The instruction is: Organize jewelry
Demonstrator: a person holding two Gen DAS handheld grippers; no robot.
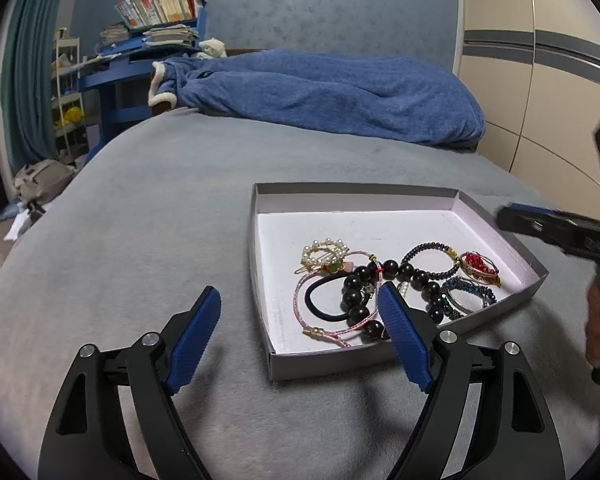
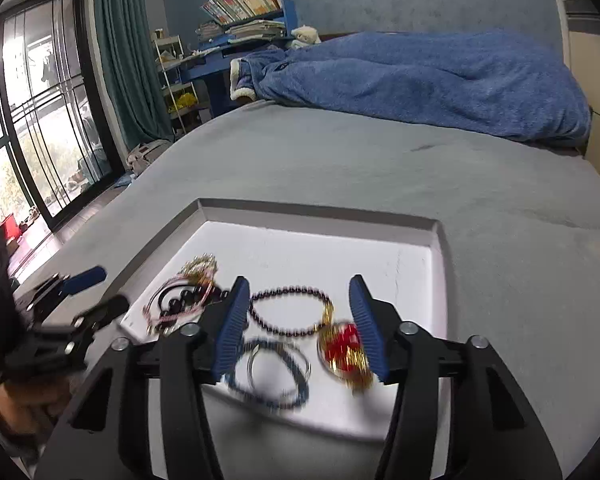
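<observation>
A shallow grey box [image 1: 260,272] with a white floor lies on the grey bed and holds several pieces of jewelry: a pearl hair clip [image 1: 324,254], a black bead bracelet [image 1: 384,280], a black hair tie [image 1: 320,300], a pink cord bracelet [image 1: 300,308], a dark bead bracelet [image 1: 428,254], a red and gold piece [image 1: 478,266] and a blue bead bracelet [image 1: 468,292]. My left gripper [image 1: 300,300] is open and empty, at the box's near left edge. My right gripper [image 2: 296,292] is open and empty, low over the dark bead bracelet [image 2: 292,310], the blue bracelet [image 2: 272,376] and the red and gold piece [image 2: 344,352].
A blue blanket [image 1: 340,92] lies across the far end of the bed. A blue desk with books [image 1: 156,24] and a white rack [image 1: 68,92] stand at the back left. A wardrobe [image 1: 540,80] is on the right; a window [image 2: 32,120] is far left.
</observation>
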